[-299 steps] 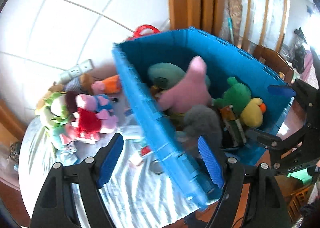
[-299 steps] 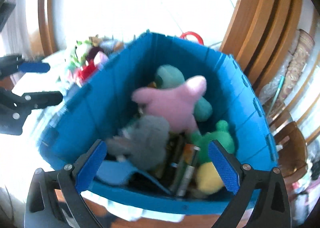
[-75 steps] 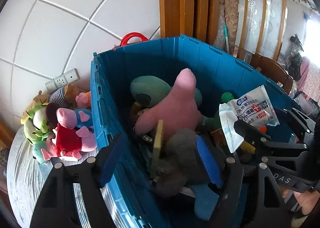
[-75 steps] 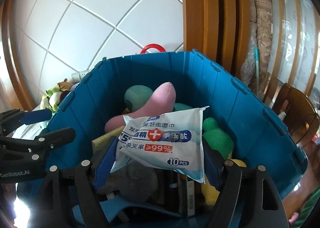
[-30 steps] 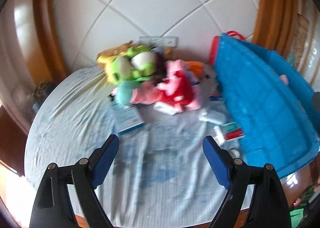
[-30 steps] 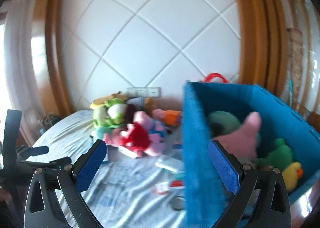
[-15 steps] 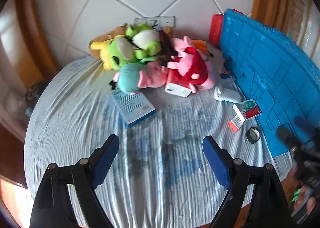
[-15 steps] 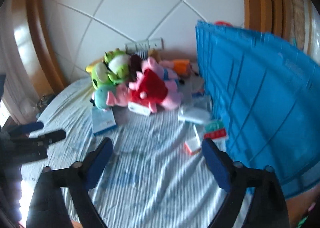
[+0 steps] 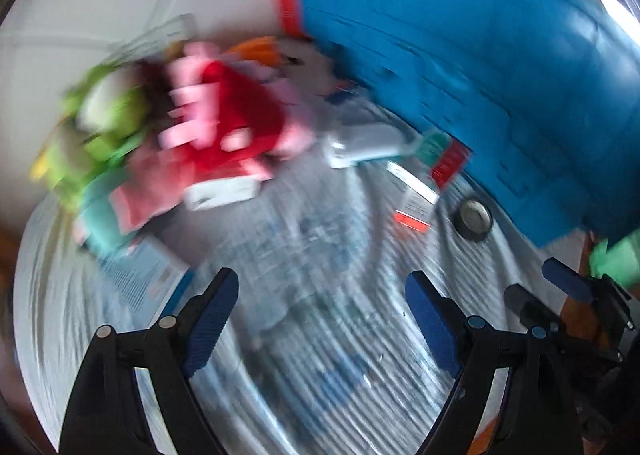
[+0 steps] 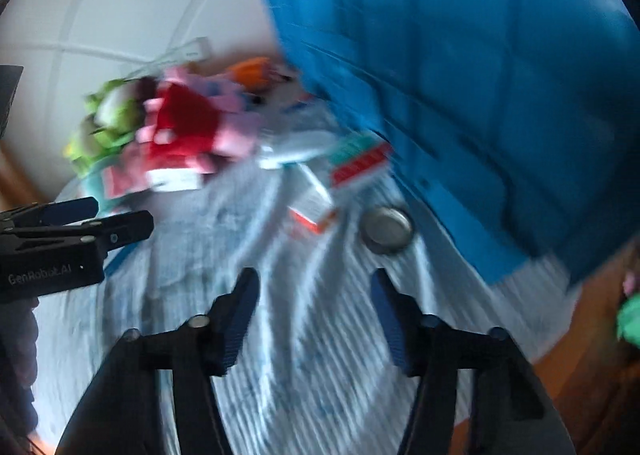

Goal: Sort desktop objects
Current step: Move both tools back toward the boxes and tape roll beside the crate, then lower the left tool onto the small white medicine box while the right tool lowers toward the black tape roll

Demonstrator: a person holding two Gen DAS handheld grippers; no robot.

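Both views are blurred by motion. My left gripper (image 9: 320, 295) is open and empty above the striped cloth. My right gripper (image 10: 316, 291) is open and empty, low over the cloth, with a small orange-and-white box (image 10: 312, 207) and a round tape roll (image 10: 386, 235) just beyond it. The box (image 9: 414, 201) and the tape roll (image 9: 474, 217) also show in the left wrist view. A red-and-green box (image 10: 358, 161) and a white pack (image 10: 296, 145) lie by the blue bin (image 10: 480, 75). A pile of plush toys (image 9: 200, 123) lies at the back left.
The blue bin (image 9: 500, 63) stands tall on the right at the round table's edge. A blue-and-white book (image 9: 144, 279) lies at the left. A wall socket strip (image 10: 188, 51) sits behind the toys. The left gripper shows at the left of the right wrist view (image 10: 80, 223).
Both grippers have swung down and toward the small items beside the bin. The right gripper's jaws stand narrower than half a second ago. The wet-wipe pack held 2.5 s ago is gone from the right gripper.
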